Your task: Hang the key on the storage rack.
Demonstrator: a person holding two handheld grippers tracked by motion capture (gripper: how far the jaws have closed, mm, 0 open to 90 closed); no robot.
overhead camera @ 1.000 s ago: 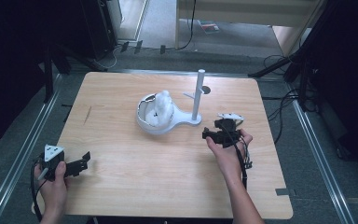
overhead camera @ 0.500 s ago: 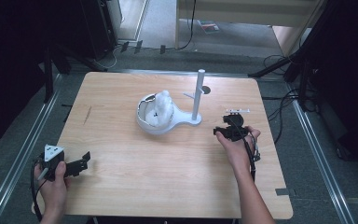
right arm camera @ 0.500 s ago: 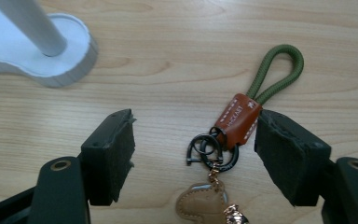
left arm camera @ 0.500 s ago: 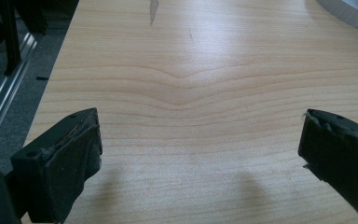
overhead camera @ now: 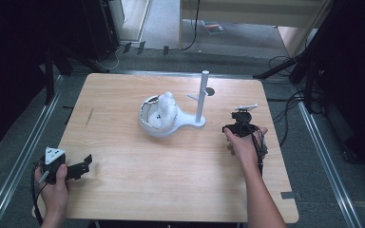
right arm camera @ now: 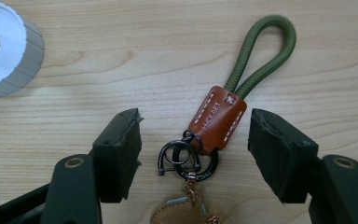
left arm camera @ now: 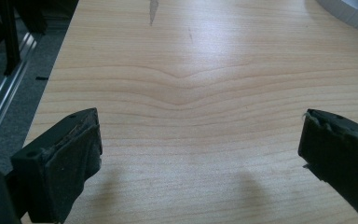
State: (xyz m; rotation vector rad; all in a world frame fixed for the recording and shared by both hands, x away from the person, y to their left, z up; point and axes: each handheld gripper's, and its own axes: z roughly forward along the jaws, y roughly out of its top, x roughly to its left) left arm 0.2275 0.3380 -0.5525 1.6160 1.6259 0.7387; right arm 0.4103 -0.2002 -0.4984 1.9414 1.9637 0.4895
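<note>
Left gripper (overhead camera: 78, 168): held low at the counter's (overhead camera: 123, 190) near left corner, jaws spread wide over bare wood, nothing between them.

Centre: one white stand (overhead camera: 200, 102) with an upright post, its bowl-shaped base holding one white fluffy item (overhead camera: 164, 110).

Right gripper (right arm camera: 193, 149): poised over one keychain (right arm camera: 216, 119) lying flat on the counter right of the stand. Its jaws have just been closing and stand half open, straddling the brown leather tab without touching it.

Keychain count: one olive cord loop (right arm camera: 261, 51), one leather tab, two dark metal rings, one small pendant below, partly hidden. Judged light, limp and floppy; rings likely slippery. Best hold: the stiff leather tab.
</note>
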